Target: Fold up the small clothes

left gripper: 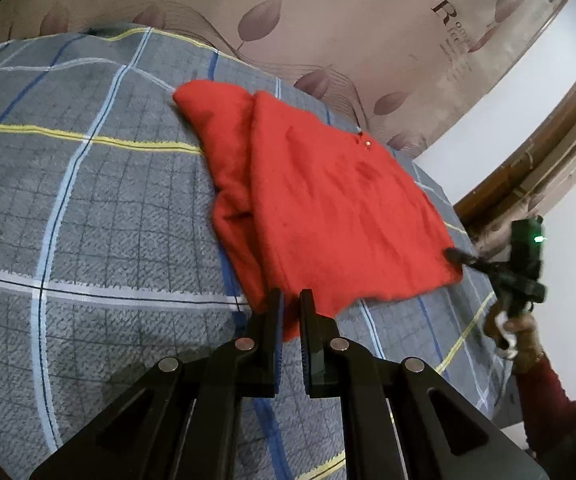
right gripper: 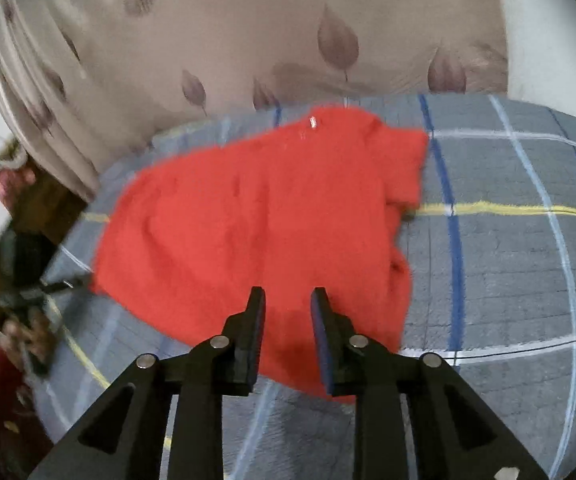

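Plaid bedspread [left gripper: 68, 208], grey with blue, white and yellow lines, fills both views. Leaf-print curtain [left gripper: 288, 28] hangs behind the bed. Red garment [left gripper: 327, 208] lies flat on the bedspread near the curtain side, one edge doubled over. Left gripper [left gripper: 289, 300]: narrow gap, fingers straddling the near corner of the cloth. Right gripper [right gripper: 288, 300]: wider gap, above the hem, nothing held. Right-wrist view blurred at left.
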### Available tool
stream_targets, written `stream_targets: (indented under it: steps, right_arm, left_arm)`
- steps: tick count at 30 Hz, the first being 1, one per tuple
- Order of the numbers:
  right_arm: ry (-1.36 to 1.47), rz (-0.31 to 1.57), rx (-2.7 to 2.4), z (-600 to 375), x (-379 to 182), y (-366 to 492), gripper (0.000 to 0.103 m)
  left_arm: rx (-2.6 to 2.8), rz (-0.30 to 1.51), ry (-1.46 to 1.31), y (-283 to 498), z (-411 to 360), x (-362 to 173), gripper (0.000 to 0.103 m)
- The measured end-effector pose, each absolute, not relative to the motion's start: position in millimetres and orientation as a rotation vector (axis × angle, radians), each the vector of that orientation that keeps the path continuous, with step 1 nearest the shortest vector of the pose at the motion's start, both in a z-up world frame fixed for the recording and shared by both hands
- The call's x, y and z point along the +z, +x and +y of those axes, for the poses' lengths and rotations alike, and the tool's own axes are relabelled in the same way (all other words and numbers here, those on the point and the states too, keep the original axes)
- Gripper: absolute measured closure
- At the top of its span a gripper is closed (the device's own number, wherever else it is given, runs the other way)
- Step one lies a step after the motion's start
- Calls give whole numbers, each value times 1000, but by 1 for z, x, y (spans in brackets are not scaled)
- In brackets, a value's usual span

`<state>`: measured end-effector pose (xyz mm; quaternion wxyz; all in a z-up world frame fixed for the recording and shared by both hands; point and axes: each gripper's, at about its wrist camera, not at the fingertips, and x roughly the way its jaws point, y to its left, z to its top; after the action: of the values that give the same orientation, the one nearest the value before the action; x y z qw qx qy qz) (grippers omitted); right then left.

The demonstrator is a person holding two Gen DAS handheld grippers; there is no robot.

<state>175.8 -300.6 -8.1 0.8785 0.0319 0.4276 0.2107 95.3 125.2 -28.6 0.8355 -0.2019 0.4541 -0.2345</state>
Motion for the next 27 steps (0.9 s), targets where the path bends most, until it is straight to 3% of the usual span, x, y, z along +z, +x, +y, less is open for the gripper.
stream_targets:
  steps: [5,11,13,18,20,22,27]
  right_arm:
    - [126,897,458,-314,-22,178,78]
    - [229,908,506,-328,-26,183,74]
    - [234,903,513,-328,-26,181,72]
    - [227,897,524,-326,-25,179,67]
    - [224,893,534,-325,-25,177,62]
    - [218,888,542,-324,-25,176,59]
    - [205,878,549,-319,-24,176,53]
  left_arm:
    - [-531,934,-527,91,147,-21,93]
    - [-592,943,-471,100,130,-15,78]
    - [-614,976,-457,106,120,-21,65]
    - [-658,1011,-431,118,113,-26,64]
    - [-663,1031,-415,121,111,-26,68]
    - [-658,1057,-341,119,104,-27,103]
    - [-738,1127,-172,96,88,-30,103]
